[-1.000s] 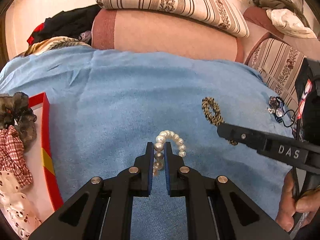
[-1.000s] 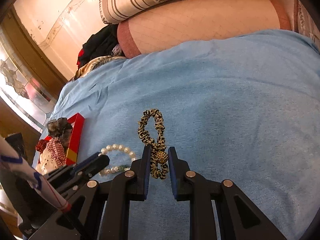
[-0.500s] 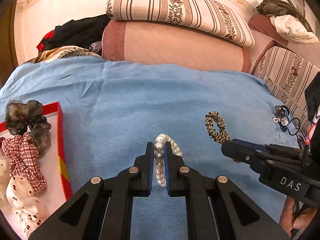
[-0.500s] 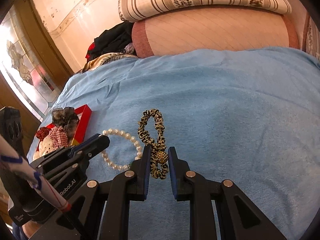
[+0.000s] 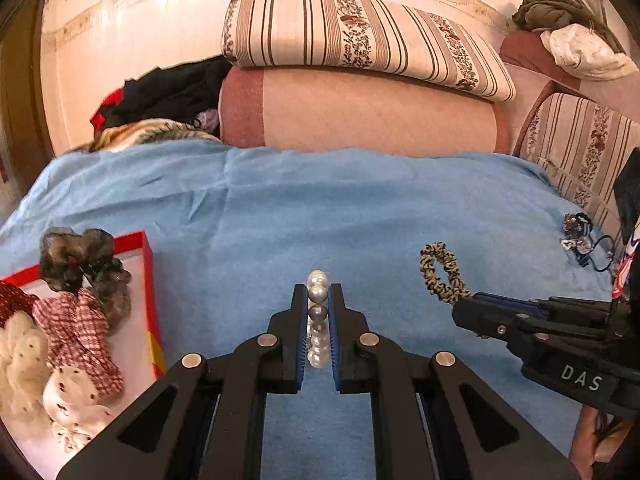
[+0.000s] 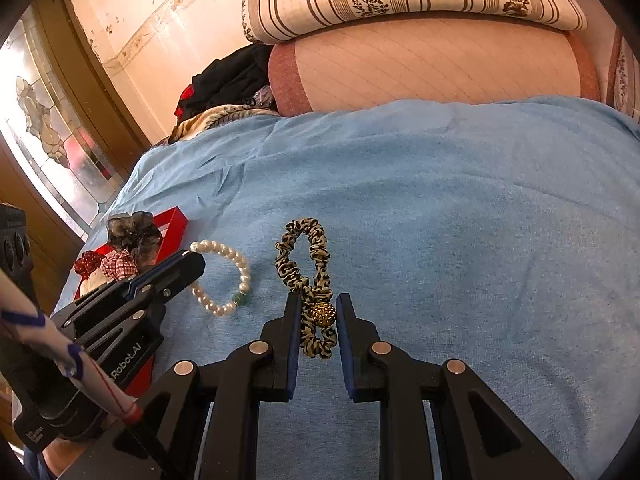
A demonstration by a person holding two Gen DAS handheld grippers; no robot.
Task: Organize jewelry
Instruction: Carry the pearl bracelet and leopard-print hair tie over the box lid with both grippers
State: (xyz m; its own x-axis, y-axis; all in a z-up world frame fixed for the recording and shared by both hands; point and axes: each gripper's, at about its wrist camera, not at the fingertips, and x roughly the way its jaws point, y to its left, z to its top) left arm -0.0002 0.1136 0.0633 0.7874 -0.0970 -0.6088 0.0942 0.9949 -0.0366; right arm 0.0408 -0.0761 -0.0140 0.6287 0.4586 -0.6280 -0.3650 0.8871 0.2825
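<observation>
Lettering "DAS" read in white on the black body of the right gripper (image 5: 460,314); "Robot.AI" read in white on the black body of the left gripper (image 6: 192,264). Left gripper (image 5: 318,300) closed narrowly on a white pearl bead bracelet with one grey-green bead (image 5: 318,312), strand standing edge-on between the blue-lined fingers (image 5: 299,320), pearls protruding just past the tips. Right gripper (image 6: 318,312) closed on a leopard-print fabric hair tie with a gold studded ball (image 6: 308,264), ball seated between the fingers, loop extending ahead over the light blue blanket (image 6: 440,220). Red-rimmed white tray (image 5: 148,280) noted left of the left gripper, holding a dark sheer scrunchie (image 5: 80,264), a red checked scrunchie (image 5: 76,328) and a cream dotted scrunchie (image 5: 24,364). Small dark cluster of trinkets (image 5: 578,236) noted far right, details unclear.
</observation>
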